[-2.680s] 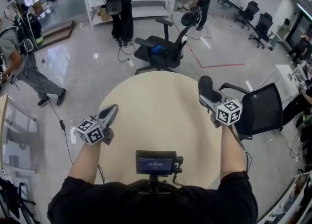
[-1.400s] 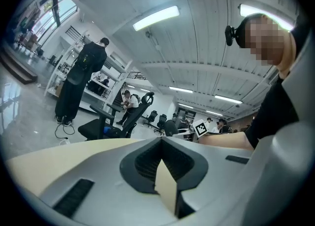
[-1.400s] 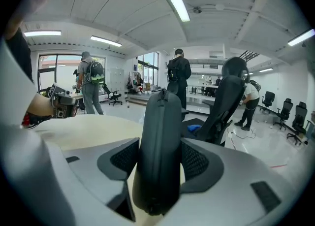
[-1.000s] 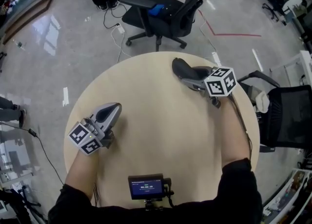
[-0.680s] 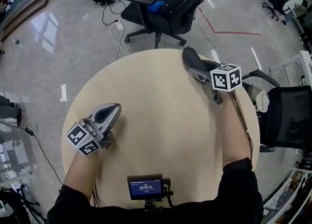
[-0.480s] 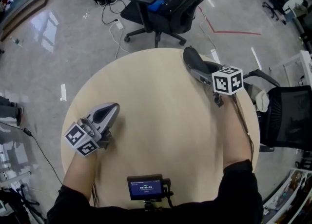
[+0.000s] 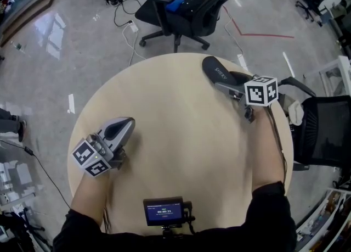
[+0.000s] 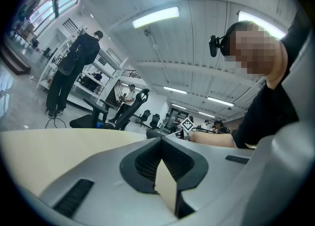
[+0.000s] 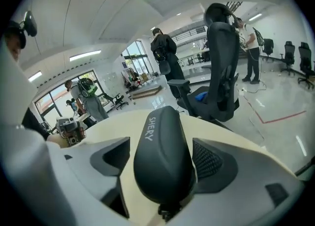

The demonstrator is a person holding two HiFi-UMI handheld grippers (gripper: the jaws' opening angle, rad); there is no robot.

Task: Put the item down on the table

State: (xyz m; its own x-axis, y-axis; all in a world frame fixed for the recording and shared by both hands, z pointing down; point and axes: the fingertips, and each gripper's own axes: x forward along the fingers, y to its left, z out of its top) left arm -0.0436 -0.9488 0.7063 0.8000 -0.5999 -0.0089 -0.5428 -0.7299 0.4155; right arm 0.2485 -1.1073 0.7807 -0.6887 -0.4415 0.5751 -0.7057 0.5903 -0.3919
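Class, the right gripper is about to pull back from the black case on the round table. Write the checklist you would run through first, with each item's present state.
1. Black case resting on the table: ok, it appears to lie on the top.
2. Right gripper released: ok, its jaws have just been opening, and table shows between one pad and the case.
3. Other pad off the case: cannot tell, it looks very close.
4. Case well in from the rim: not ok, it lies near the far edge.
5. Left gripper out of the way: ok, shut, empty, on the near side.
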